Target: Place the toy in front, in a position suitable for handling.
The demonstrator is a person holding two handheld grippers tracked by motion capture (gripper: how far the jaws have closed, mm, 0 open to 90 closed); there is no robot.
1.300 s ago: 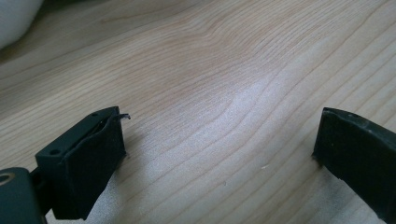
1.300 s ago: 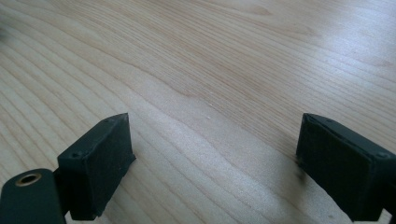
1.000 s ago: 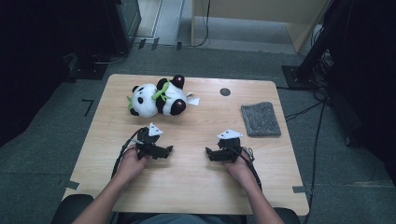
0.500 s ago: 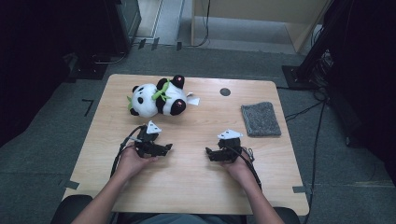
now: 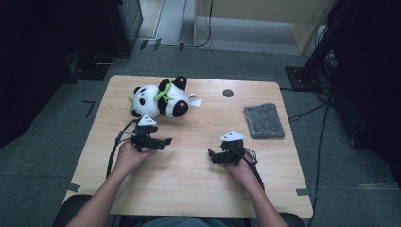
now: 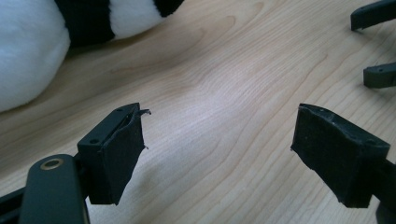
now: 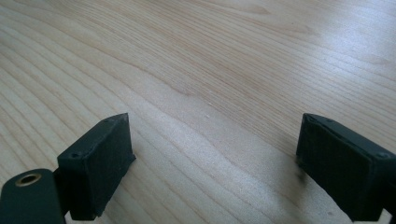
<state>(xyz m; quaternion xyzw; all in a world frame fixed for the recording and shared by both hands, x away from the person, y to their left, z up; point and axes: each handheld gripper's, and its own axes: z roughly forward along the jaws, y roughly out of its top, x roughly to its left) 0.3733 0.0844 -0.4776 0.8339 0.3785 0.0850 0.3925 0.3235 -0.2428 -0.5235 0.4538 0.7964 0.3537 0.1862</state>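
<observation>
Since the frame a second before, little had moved: the left gripper (image 5: 163, 141) had turned slightly, its tips now pointing toward three o'clock, while the right gripper (image 5: 211, 155) and the plush panda (image 5: 158, 98) lay where they had been.

From the high view, the wooden table (image 5: 189, 189) stood on grey carpet, with dark equipment at nine and three o'clock and a pale wooden cabinet at twelve. The panda lay on its side at about eleven o'clock on the table, near the left gripper but apart from it, with a small white tag (image 5: 196, 101) at its right side; no writing on it could be read. A grey cloth (image 5: 264, 120) lay at two o'clock, and a small dark round spot (image 5: 228, 93) sat at one o'clock. Each hand held its gripper low over the wood, tips turned toward each other.

In the left gripper view, the jaws stood wide apart over bare wood, clamping nothing. The panda's white and black fur (image 6: 28, 51) showed at ten o'clock, and the other gripper's black tips (image 6: 373, 46) at two o'clock.

In the right gripper view, the jaws stood wide apart with pale wood grain (image 7: 210, 70) between them.
</observation>
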